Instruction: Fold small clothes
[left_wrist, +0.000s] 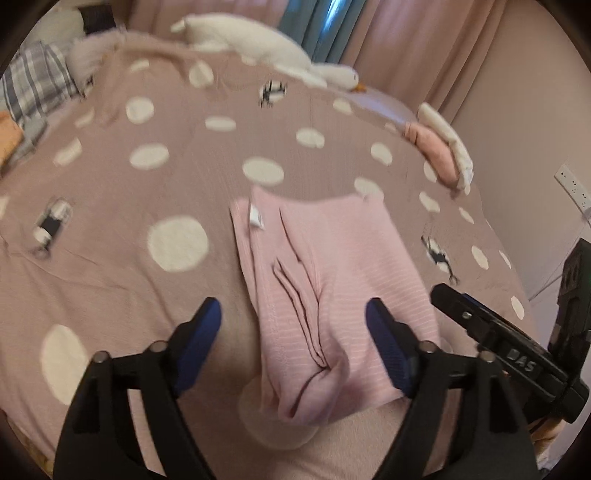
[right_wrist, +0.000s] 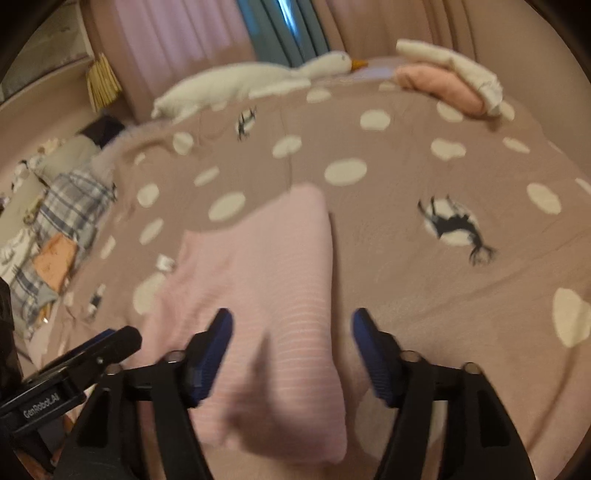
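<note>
Both grippers hover spread apart and empty over the pink garment, mid-fold.

The pink striped garment (left_wrist: 325, 295) lies bunched on the polka-dot bedspread (left_wrist: 147, 155); left gripper (left_wrist: 293, 325) and right gripper (right_wrist: 291, 332) likely need to pinch the near edges next.

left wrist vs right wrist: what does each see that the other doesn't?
Left wrist only: the garment's white tag side with deep lengthwise creases, and a wall socket.
Right wrist only: a straw-coloured tassel by the curtain.
Both: pink striped garment on the dotted bedspread, white goose plush, folded pile, and both grippers, left gripper and right gripper, open.
</note>
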